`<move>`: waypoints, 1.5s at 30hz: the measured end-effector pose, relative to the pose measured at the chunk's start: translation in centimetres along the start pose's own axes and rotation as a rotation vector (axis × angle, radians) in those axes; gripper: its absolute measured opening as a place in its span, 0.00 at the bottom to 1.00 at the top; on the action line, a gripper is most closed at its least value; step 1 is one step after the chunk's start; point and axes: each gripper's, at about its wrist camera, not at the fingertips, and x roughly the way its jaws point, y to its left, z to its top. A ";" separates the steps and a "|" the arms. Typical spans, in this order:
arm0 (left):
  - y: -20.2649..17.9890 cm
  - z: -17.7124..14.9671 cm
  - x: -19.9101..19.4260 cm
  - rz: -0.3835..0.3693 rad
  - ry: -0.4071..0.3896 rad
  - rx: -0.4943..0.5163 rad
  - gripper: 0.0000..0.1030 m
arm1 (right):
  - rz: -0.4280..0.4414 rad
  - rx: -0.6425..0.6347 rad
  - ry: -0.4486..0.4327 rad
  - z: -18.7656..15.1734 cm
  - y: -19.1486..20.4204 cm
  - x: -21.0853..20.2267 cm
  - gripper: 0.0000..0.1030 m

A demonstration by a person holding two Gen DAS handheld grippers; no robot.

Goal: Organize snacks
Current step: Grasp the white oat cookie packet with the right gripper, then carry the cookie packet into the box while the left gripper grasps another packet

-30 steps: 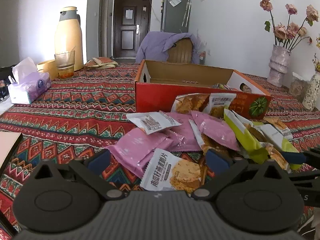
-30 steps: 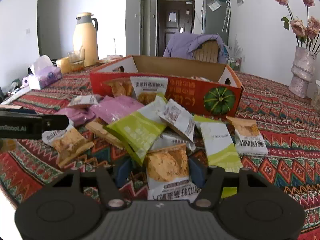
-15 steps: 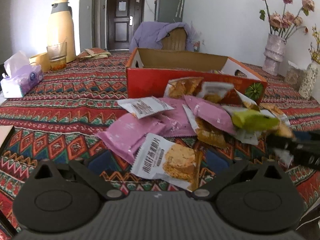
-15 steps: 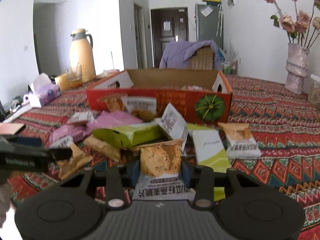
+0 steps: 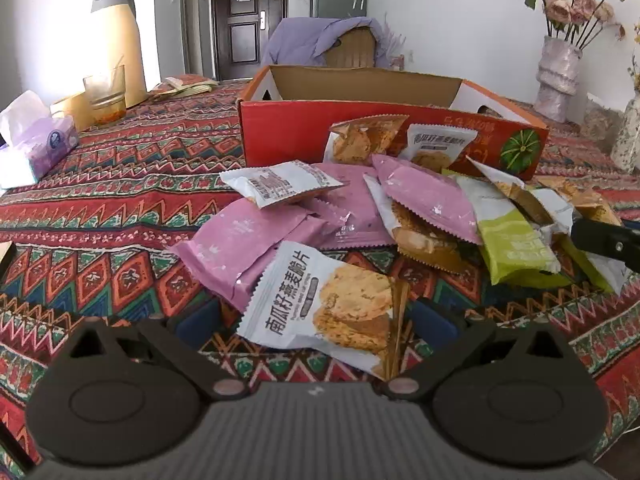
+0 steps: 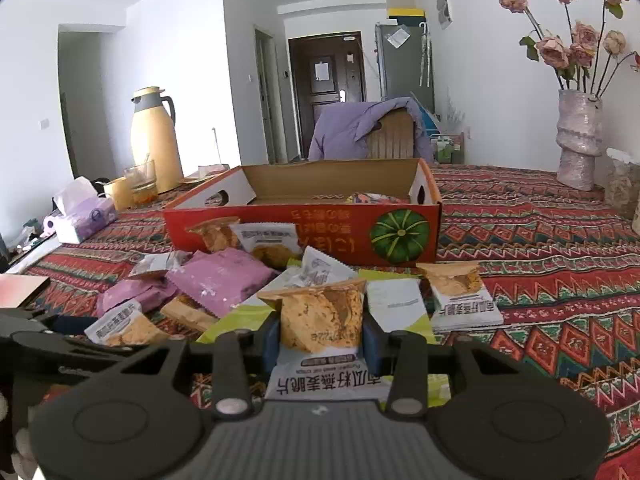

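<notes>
The right claw [image 6: 320,334] is clamped on a white cracker packet [image 6: 322,320]: its two blue pads press the packet's sides, the orange sawtooth end sticks up past the fingertips, and the printed white half runs back toward the camera. The packet is lifted clear of the pile, above a green packet [image 6: 236,320] and a white-and-green one [image 6: 396,306].

The left claw [image 5: 316,320] stands spread wide and grips nothing. A second cracker packet [image 5: 324,304] lies flat on the table [image 5: 120,200] between its blue fingers [image 5: 200,320], touching neither that can be seen; its sealed orange edge points toward the right finger. Just beyond it lies a pink packet [image 5: 236,240], with another pink one [image 5: 428,200] further right and a small grey-white packet [image 5: 280,182] resting on top of the pink heap. A green packet [image 5: 516,240] lies at the right of the pile, beside the dark arm of the other claw.

The red box [image 6: 304,232] sits open behind the heap, a pumpkin printed on its front wall. Two packets lean against that wall. Some wrappers show inside the box near its right end; what they are cannot be told.
</notes>
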 end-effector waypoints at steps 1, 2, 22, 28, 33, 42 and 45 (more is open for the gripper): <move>0.0 0.0 0.0 0.002 0.002 -0.001 1.00 | 0.003 -0.001 0.000 0.0 0.1 0.0 0.39; 0.0 0.1 0.1 0.005 0.003 -0.007 1.00 | 0.006 -0.003 0.001 -0.1 0.2 0.0 0.39; -0.7 -0.4 -1.0 -0.052 -0.037 0.039 0.67 | 0.017 0.004 0.005 -0.5 0.3 -0.5 0.39; -0.6 -0.6 -2.3 -0.111 -0.076 0.041 0.44 | 0.016 0.004 -0.003 -0.4 0.3 -0.8 0.39; -0.5 -0.6 -3.4 -0.126 -0.114 0.050 0.42 | 0.016 0.003 -0.006 -0.4 0.3 -0.9 0.39; 0.0 0.3 -5.8 -0.137 -0.198 0.051 0.42 | 0.011 0.003 -0.025 0.1 0.2 -1.4 0.39; 0.5 1.2 -6.2 -0.144 -0.212 0.029 0.42 | 0.005 0.005 -0.034 0.5 -0.1 -1.3 0.39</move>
